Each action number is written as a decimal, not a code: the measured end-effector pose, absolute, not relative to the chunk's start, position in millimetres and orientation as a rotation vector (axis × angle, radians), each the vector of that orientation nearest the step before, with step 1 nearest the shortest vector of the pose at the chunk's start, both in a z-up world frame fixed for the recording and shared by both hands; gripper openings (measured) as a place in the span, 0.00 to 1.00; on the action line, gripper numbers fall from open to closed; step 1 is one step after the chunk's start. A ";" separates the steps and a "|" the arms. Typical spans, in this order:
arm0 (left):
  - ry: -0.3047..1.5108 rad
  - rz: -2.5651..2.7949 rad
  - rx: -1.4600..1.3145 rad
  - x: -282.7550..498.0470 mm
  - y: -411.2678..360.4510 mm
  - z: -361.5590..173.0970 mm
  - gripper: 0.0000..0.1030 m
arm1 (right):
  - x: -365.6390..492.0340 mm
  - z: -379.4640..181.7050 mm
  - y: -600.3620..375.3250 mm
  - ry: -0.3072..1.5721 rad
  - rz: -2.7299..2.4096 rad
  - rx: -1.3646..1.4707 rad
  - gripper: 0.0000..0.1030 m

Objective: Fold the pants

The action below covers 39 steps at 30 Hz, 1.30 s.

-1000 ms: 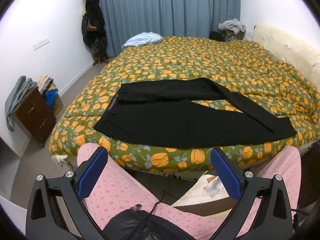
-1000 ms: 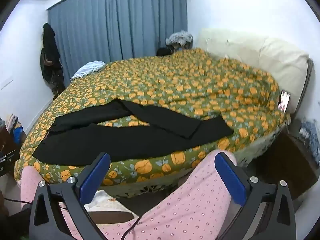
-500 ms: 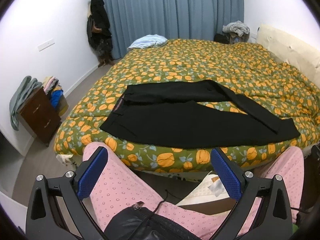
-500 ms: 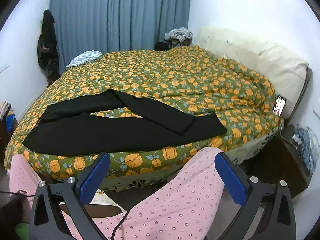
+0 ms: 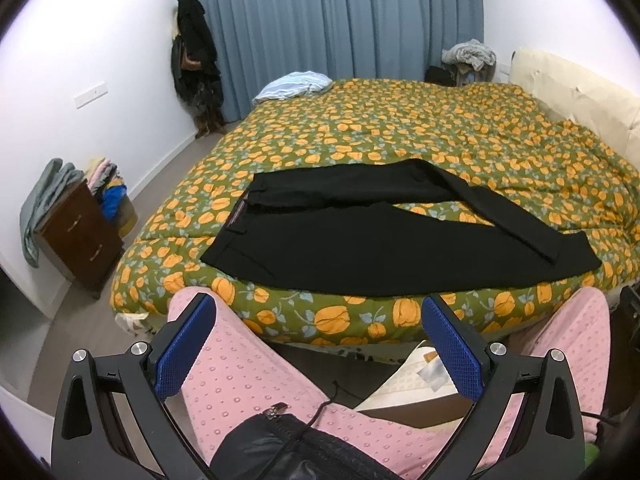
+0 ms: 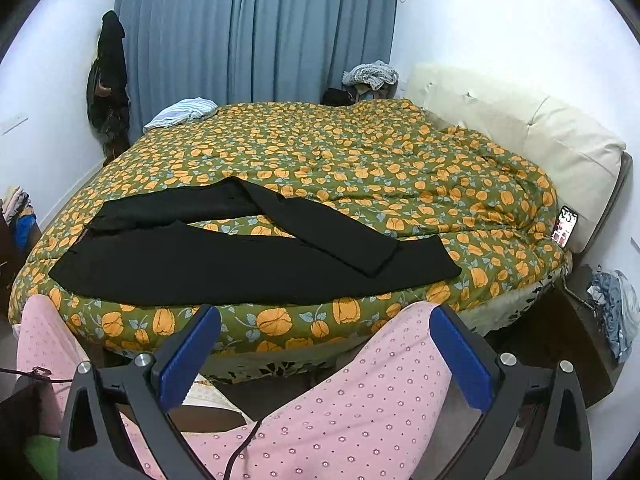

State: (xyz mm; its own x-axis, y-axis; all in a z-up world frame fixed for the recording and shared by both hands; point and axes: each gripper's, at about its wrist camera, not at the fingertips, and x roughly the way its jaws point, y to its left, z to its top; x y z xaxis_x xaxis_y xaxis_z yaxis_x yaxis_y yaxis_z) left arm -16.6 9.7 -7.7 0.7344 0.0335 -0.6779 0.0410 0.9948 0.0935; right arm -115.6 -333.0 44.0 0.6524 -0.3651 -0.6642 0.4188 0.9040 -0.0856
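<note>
Rising a little over the last second, both cameras now look down more steeply on the bed (image 5: 400,148); the pants (image 5: 360,240) sit lower in each frame and more floor shows at left. Nothing on the bed has shifted. Judgement: this is an approach or settling move, and folding has not begun.

Left to right, left wrist view:
- dresser (image 5: 80,236) with clothes heaped on it, left edge of frame
- dark coat (image 5: 196,56) hanging upper left, beside the blue curtain (image 5: 332,20)
- pants spread across the near edge of the floral quilt, waistband toward frame left, one leg crossing diagonally over the other toward the right
- left gripper (image 5: 318,354) at the bottom, fingers wide apart, holding nothing, well short of the cloth
- the person's pink dotted trouser legs (image 5: 248,376) beneath it

Right wrist view:
- same pants (image 6: 240,256), cuffs ending centre-right of frame
- right gripper (image 6: 325,354) also spread apart and empty
- phone (image 6: 565,226) lit at the right edge of the bed, and a dark bedside table (image 6: 576,320) with bluish cloth: neither shows in the left view
- the dresser front shows only in the left view
</note>
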 end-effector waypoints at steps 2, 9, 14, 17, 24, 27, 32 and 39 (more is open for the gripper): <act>0.754 0.003 0.107 -15.8 9.2 -9.3 1.00 | -115.5 43.1 -335.3 0.741 -0.437 0.085 1.00; 0.761 0.007 0.104 -14.5 11.3 -11.5 0.99 | -115.3 42.1 -333.6 0.749 -0.420 0.075 1.00; 0.762 0.008 0.104 -14.5 11.6 -11.2 1.00 | -113.2 42.2 -333.7 0.753 -0.413 0.067 1.00; 0.755 0.010 0.109 -15.3 12.9 -10.9 1.00 | -113.1 42.9 -334.0 0.750 -0.416 0.066 1.00; 0.757 0.011 0.109 -15.5 12.6 -11.1 1.00 | -115.3 43.5 -335.9 0.745 -0.421 0.066 1.00; 0.759 0.013 0.105 -15.5 12.5 -11.3 1.00 | -115.4 43.9 -335.6 0.742 -0.421 0.061 1.00; 0.761 0.012 0.108 -16.8 12.1 -10.8 1.00 | -115.8 43.6 -334.6 0.740 -0.418 0.055 1.00; 0.768 0.013 0.108 -16.8 10.8 -12.2 1.00 | -114.1 40.6 -333.5 0.750 -0.413 0.060 1.00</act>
State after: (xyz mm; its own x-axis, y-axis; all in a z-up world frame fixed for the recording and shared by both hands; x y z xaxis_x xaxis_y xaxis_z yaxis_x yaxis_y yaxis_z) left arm -16.8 10.8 -12.2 0.7194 0.0516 -0.6927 0.0273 0.9944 0.1024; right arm -114.1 -333.5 40.6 0.6554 -0.3426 -0.6731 0.3848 0.9183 -0.0928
